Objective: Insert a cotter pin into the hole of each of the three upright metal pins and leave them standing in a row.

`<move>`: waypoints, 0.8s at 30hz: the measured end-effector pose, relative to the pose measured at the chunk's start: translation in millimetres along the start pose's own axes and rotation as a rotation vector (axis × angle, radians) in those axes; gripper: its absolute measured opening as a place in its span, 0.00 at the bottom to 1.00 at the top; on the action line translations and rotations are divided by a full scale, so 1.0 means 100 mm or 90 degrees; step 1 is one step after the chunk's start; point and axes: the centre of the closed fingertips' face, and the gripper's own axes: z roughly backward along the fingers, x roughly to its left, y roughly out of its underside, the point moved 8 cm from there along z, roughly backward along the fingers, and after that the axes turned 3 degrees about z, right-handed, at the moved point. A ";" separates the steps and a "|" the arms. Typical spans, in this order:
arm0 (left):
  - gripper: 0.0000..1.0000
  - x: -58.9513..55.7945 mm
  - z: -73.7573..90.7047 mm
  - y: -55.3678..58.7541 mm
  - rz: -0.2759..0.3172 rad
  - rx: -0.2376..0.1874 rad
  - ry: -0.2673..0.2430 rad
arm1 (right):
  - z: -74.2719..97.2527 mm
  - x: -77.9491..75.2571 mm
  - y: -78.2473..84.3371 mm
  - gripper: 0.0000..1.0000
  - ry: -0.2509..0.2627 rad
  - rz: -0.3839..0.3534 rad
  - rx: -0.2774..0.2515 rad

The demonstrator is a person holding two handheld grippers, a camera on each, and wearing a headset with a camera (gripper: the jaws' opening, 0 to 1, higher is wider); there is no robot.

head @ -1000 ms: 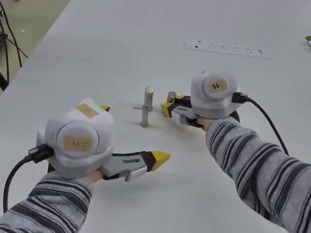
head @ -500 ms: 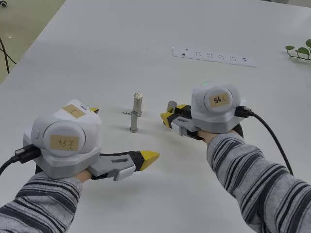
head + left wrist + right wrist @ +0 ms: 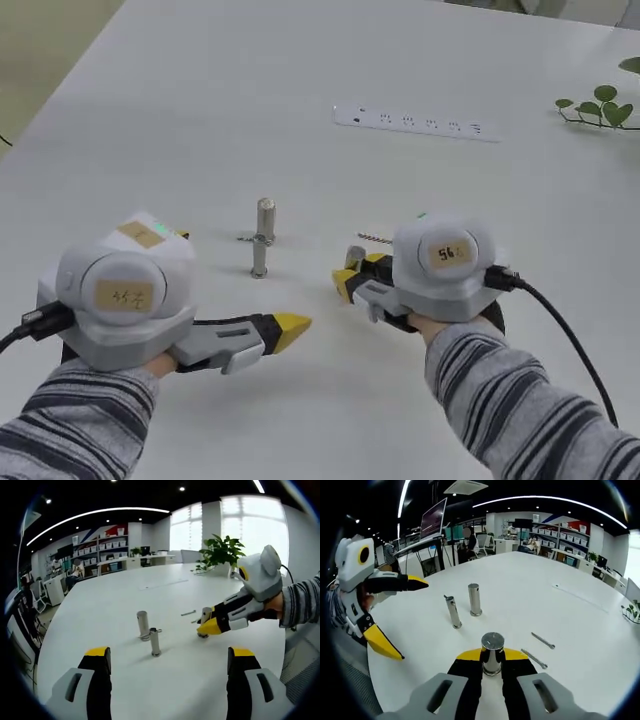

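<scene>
Two steel pins stand near each other on the white table: a bare one (image 3: 265, 215) (image 3: 474, 599) (image 3: 143, 624) and a nearer one (image 3: 259, 256) (image 3: 453, 611) (image 3: 155, 641) with a cotter pin through its top. My right gripper (image 3: 352, 270) (image 3: 492, 666) (image 3: 210, 626) is shut on the third steel pin (image 3: 352, 257) (image 3: 492, 652) (image 3: 205, 617), upright on the table right of the pair. Two loose cotter pins (image 3: 542, 640) (image 3: 534, 658) (image 3: 375, 238) lie beyond it. My left gripper (image 3: 235, 282) (image 3: 170, 655) hangs open and holds nothing, on the near side of the pair.
A white power strip (image 3: 415, 122) lies far back on the table (image 3: 200, 120). A green plant (image 3: 600, 105) (image 3: 220, 552) sits at the far right edge. The table's left edge drops to the floor.
My right gripper has drawn the third pin nearer to me and further right of the other two. The head camera has tilted. My left gripper has stayed open in about the same spot.
</scene>
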 end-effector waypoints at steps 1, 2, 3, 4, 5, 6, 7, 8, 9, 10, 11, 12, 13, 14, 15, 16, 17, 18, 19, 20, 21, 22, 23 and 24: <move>0.96 0.00 0.00 0.00 -0.001 0.001 0.000 | 0.01 0.01 0.01 0.09 0.001 -0.003 0.000; 0.96 0.00 0.00 0.00 -0.002 0.002 0.001 | 0.02 0.02 0.03 0.09 0.000 -0.008 0.002; 0.96 -0.01 0.00 0.00 -0.002 0.001 0.002 | 0.02 0.03 0.05 0.09 0.001 -0.013 0.004; 0.96 -0.01 0.00 0.00 -0.002 0.001 0.002 | 0.03 0.05 0.06 0.09 0.001 -0.015 0.003; 0.96 -0.01 -0.01 0.00 -0.003 0.000 0.003 | 0.04 0.06 0.08 0.09 0.002 -0.018 0.003; 0.96 -0.01 -0.01 0.00 -0.003 0.001 0.004 | 0.04 0.07 0.09 0.09 0.004 -0.019 0.003; 0.96 -0.02 -0.01 0.00 -0.003 0.004 0.004 | 0.05 0.08 0.10 0.09 0.006 -0.021 0.003; 0.96 -0.02 -0.01 0.01 -0.004 0.004 0.004 | 0.05 0.08 0.11 0.09 0.008 -0.024 0.004; 0.96 -0.02 -0.01 0.01 -0.004 0.005 0.004 | 0.06 0.09 0.11 0.09 0.010 -0.026 0.005; 0.96 -0.02 -0.01 0.00 -0.003 0.005 0.005 | 0.06 0.09 0.12 0.09 0.011 -0.026 0.005; 0.96 -0.02 -0.01 0.00 -0.003 0.003 0.006 | 0.06 0.10 0.13 0.09 0.012 -0.028 0.007; 0.96 -0.02 -0.01 0.00 -0.002 0.002 0.007 | 0.06 0.11 0.13 0.09 0.013 -0.030 0.007; 0.96 -0.02 -0.01 0.00 -0.002 0.003 0.008 | 0.07 0.12 0.14 0.09 0.012 -0.032 0.008; 0.96 -0.02 -0.01 0.01 -0.003 0.004 0.008 | 0.07 0.12 0.14 0.09 0.014 -0.032 0.005; 0.96 -0.02 -0.01 0.01 -0.003 0.005 0.008 | 0.07 0.12 0.14 0.09 0.016 -0.035 0.005; 0.96 -0.02 -0.02 0.01 -0.003 0.006 0.008 | 0.07 0.13 0.14 0.09 0.017 -0.035 0.005; 0.96 -0.02 -0.02 0.01 -0.002 0.006 0.008 | 0.08 0.13 0.14 0.09 0.019 -0.035 0.005; 0.96 -0.02 -0.02 0.01 -0.001 0.005 0.009 | 0.08 0.14 0.15 0.09 0.023 -0.038 0.005; 0.96 -0.02 -0.02 0.01 -0.001 0.004 0.009 | 0.09 0.15 0.15 0.09 0.027 -0.038 0.006; 0.96 -0.02 -0.02 0.01 -0.001 0.004 0.008 | 0.09 0.17 0.15 0.09 0.030 -0.033 0.006; 0.96 -0.01 -0.02 0.01 -0.002 0.003 0.009 | 0.09 0.19 0.15 0.09 0.034 -0.027 0.007; 0.96 -0.01 -0.02 0.01 -0.002 0.003 0.009 | 0.09 0.20 0.15 0.09 0.040 -0.031 0.008; 0.96 -0.01 -0.02 0.01 -0.003 0.003 0.009 | 0.10 0.20 0.16 0.09 0.043 -0.039 0.008; 0.96 -0.02 -0.02 0.01 -0.004 0.004 0.010 | 0.10 0.21 0.16 0.09 0.048 -0.046 0.008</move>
